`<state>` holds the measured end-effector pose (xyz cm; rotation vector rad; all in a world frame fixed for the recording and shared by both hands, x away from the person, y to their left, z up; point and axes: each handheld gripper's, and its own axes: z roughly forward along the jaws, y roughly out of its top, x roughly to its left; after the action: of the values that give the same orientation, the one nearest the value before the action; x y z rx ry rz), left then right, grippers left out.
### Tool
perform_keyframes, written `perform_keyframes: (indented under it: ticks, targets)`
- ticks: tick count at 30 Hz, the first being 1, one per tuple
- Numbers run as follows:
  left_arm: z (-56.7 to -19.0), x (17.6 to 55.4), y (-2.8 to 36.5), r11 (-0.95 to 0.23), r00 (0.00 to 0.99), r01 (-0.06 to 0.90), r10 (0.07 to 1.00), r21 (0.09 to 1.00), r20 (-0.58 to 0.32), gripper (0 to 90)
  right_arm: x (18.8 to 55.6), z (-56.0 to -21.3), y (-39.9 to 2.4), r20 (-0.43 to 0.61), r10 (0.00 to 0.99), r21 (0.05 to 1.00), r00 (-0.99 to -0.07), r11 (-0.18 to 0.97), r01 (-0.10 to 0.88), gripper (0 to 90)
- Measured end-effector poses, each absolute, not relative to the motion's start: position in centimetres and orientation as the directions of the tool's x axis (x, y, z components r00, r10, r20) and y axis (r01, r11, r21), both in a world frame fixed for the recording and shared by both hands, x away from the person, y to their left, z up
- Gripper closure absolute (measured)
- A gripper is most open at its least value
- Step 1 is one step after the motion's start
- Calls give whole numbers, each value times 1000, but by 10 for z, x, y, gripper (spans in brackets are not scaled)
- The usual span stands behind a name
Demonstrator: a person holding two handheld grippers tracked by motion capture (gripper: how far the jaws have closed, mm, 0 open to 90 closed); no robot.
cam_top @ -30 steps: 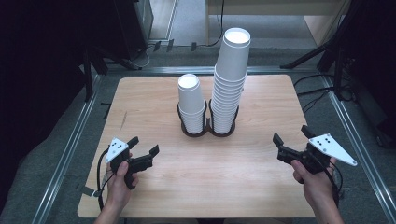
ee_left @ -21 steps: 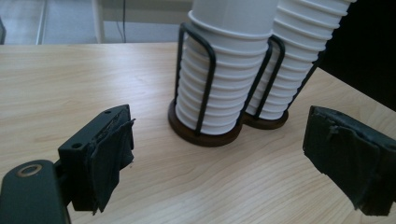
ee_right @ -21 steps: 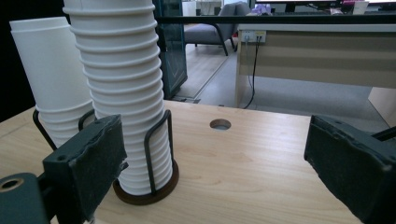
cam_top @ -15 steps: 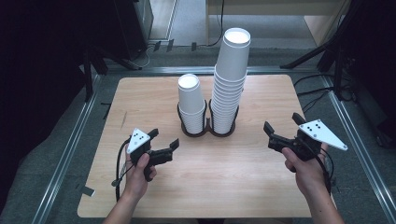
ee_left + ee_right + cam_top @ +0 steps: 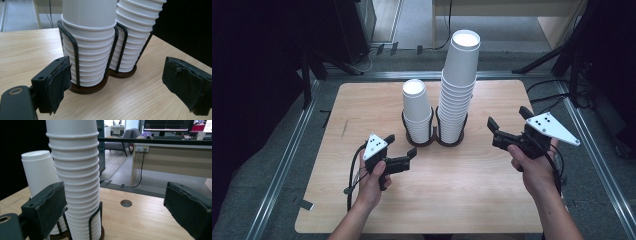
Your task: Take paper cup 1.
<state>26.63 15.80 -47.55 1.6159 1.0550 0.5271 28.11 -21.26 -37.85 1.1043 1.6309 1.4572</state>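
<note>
the step in hand looks like the approach: both grippers face the two cup stacks in the wire holder (image 5: 434, 135), toward the tabletop's far edge. the left gripper (image 5: 404, 150), jaws apart and empty, points at the short stack (image 5: 417, 110). the right gripper (image 5: 494, 131), its empty jaws just opened wider, faces the tall stack (image 5: 458, 85). next, one must probably close on a top cup.

Each black claw, left (image 5: 408, 152) and right (image 5: 491, 131), carries torn dark pads. A grey three-cornered plate with black dots tops both. Black cables trail at 6 o'clock.
</note>
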Motion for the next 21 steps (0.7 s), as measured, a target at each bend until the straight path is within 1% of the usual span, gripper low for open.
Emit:
perform_keyframes:
  ticks: [4,7,11,17,21]
  targets:
    - [-476,267,153,-31,514,366,840,930,-175,84,287,-369,-206,57,905,990,-422,4,142,37]
    - [-477,270,150,-4,492,365,850,931,-189,84,291,-362,-201,63,900,991,-432,-5,134,38]
    - [-476,272,146,15,487,362,850,932,-203,84,297,-356,-195,81,893,990,-443,-21,138,38]
    - [-475,275,131,-9,506,352,843,936,-183,84,308,-347,-180,87,877,990,-472,-21,143,38]
    - [-472,279,120,-15,517,343,838,939,-175,84,319,-339,-169,106,865,986,-490,-26,167,37]
